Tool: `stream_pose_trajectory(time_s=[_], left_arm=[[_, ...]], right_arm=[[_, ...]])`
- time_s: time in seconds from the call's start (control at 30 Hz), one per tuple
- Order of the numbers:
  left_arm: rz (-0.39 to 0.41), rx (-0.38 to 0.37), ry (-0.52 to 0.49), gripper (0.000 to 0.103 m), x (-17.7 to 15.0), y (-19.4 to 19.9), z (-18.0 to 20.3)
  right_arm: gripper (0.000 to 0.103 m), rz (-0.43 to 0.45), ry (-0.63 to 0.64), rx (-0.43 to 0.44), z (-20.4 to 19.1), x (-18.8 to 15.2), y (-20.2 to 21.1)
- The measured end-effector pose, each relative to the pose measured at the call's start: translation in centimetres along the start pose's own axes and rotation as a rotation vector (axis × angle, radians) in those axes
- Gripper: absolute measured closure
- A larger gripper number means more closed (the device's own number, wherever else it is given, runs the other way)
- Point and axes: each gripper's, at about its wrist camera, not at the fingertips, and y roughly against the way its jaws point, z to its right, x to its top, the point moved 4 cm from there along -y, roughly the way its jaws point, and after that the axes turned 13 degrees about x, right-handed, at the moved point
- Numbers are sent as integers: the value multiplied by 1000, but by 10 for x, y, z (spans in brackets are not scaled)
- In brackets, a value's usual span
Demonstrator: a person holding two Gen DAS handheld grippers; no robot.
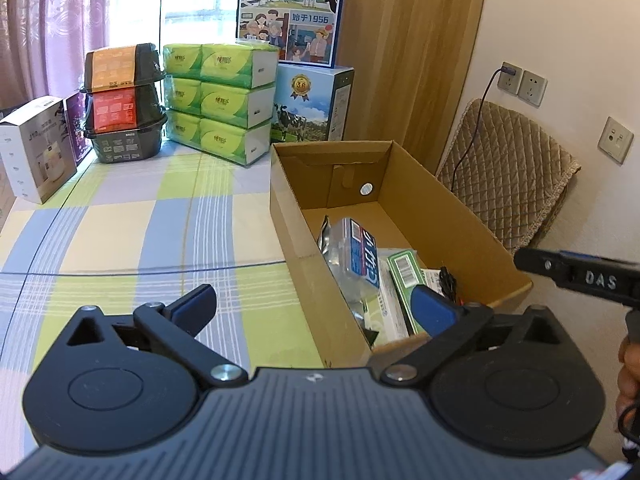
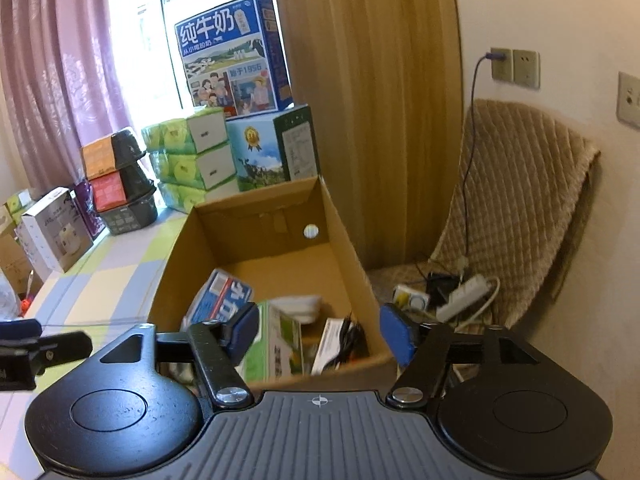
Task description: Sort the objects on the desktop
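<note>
An open cardboard box (image 1: 440, 216) stands on the checked tablecloth (image 1: 140, 232) by the table's right edge. Inside lie a clear packet with a blue label (image 1: 356, 256), a green-and-white carton (image 1: 404, 276) and a black cable (image 1: 448, 280). My left gripper (image 1: 316, 308) is open with nothing in it, straddling the box's near left wall. My right gripper (image 2: 320, 330) is also open and holds nothing, hovering over the box's (image 2: 188, 256) near right corner above the blue packet (image 2: 220, 300), green carton (image 2: 276, 344), a white item (image 2: 300, 306) and the cable (image 2: 350, 340).
At the table's back stand green tissue packs (image 1: 220, 100), stacked black bowls (image 1: 124, 104), a white box (image 1: 36, 148) and milk cartons (image 1: 312, 100). To the right of the table is a quilted chair (image 2: 520, 200) with a power strip (image 2: 464, 296) on its seat.
</note>
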Motion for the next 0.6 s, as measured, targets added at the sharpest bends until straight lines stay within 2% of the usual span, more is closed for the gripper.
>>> stream_pose_trajectory(time_s=[0.17, 0.27, 0.37, 0.43, 0.6], left_arm=[[-14, 24, 7, 1, -10, 16, -3], [-22, 39, 19, 1, -16, 26, -5], [-33, 58, 64, 1, -22, 36, -10], [-44, 44, 86, 1, -24, 41, -13], [-51, 51, 74, 1, -27, 58, -15]], right_arm=[[9, -33, 7, 16, -15, -13, 20], [2, -41, 11, 21, -24, -18, 32], [2, -52, 6, 8, -30, -23, 43], [2, -52, -3, 3, -32, -25, 50], [2, -57, 10, 4, -43, -33, 68]])
